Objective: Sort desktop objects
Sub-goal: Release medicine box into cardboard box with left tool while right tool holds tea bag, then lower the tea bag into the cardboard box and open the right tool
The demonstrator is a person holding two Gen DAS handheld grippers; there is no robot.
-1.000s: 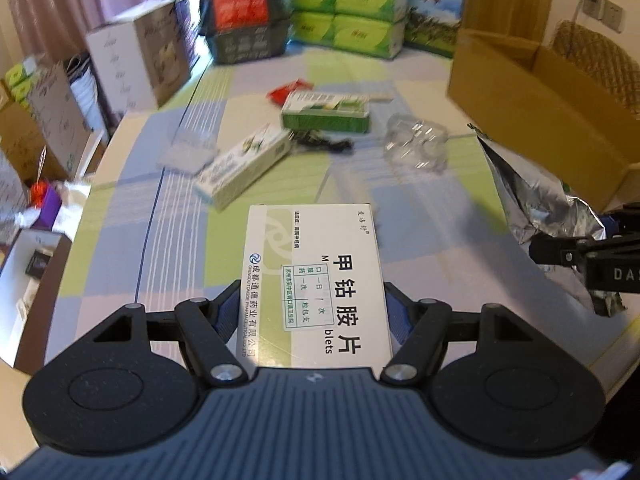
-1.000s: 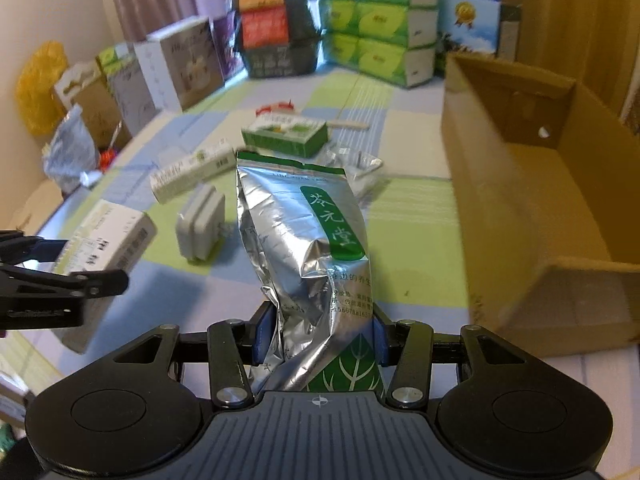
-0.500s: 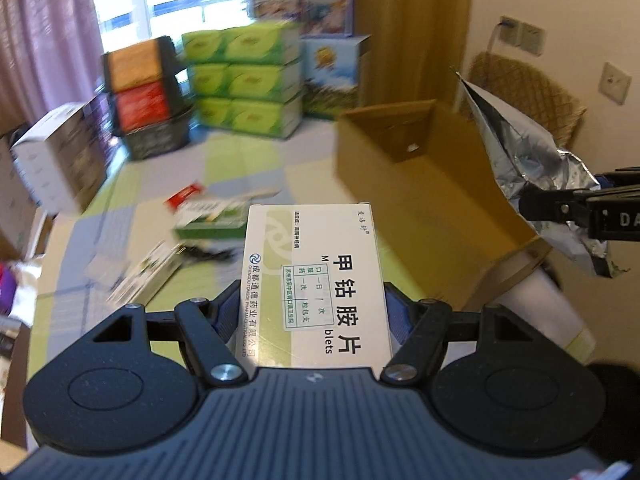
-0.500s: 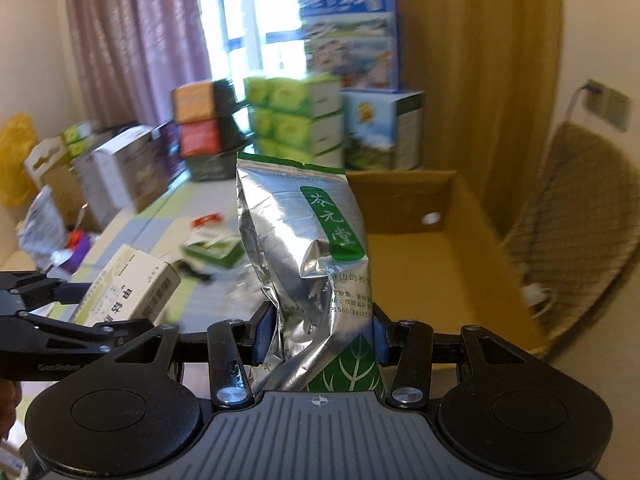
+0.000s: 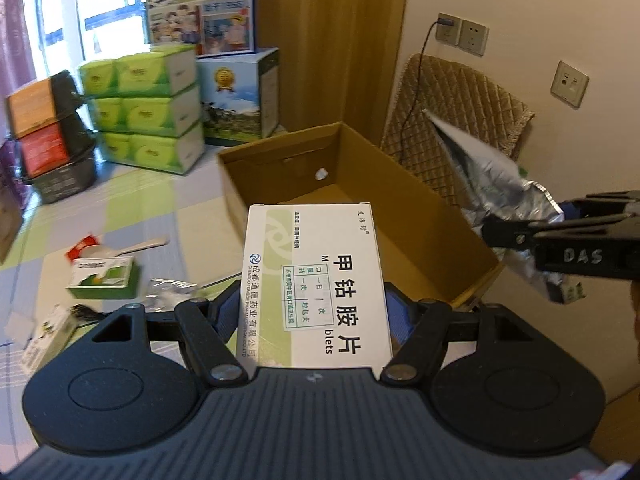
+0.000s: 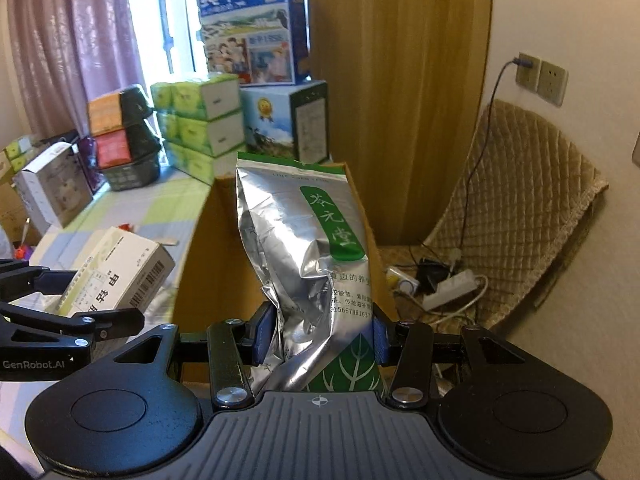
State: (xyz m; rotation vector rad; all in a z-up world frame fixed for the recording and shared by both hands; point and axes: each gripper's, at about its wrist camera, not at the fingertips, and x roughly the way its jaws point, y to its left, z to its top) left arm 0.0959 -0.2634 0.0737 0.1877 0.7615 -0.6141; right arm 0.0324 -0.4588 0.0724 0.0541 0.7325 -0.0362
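My left gripper (image 5: 314, 312) is shut on a white medicine box (image 5: 316, 284) with black Chinese print, held in the air in front of the open cardboard box (image 5: 400, 196). My right gripper (image 6: 320, 336) is shut on a silver foil tea bag (image 6: 304, 248) with a green label, raised beside the cardboard box (image 6: 192, 264). In the left wrist view the right gripper (image 5: 508, 232) and its foil bag (image 5: 480, 176) hang to the right of the cardboard box. In the right wrist view the left gripper (image 6: 120, 320) and the medicine box (image 6: 120, 276) sit low at the left.
On the checked tablecloth (image 5: 132, 216) lie a green box (image 5: 104, 280), a white spoon (image 5: 136, 248), a red wrapper (image 5: 80, 246) and a white-green box (image 5: 44, 340). Green tissue packs (image 5: 148, 108) and a milk carton (image 5: 240, 92) stand behind. A padded chair (image 6: 520, 208) and power strip (image 6: 448, 288) are at the right.
Both grippers, each holding its item, have lifted from low over the table and swung right toward the cardboard box and the wall. The grips have not changed.
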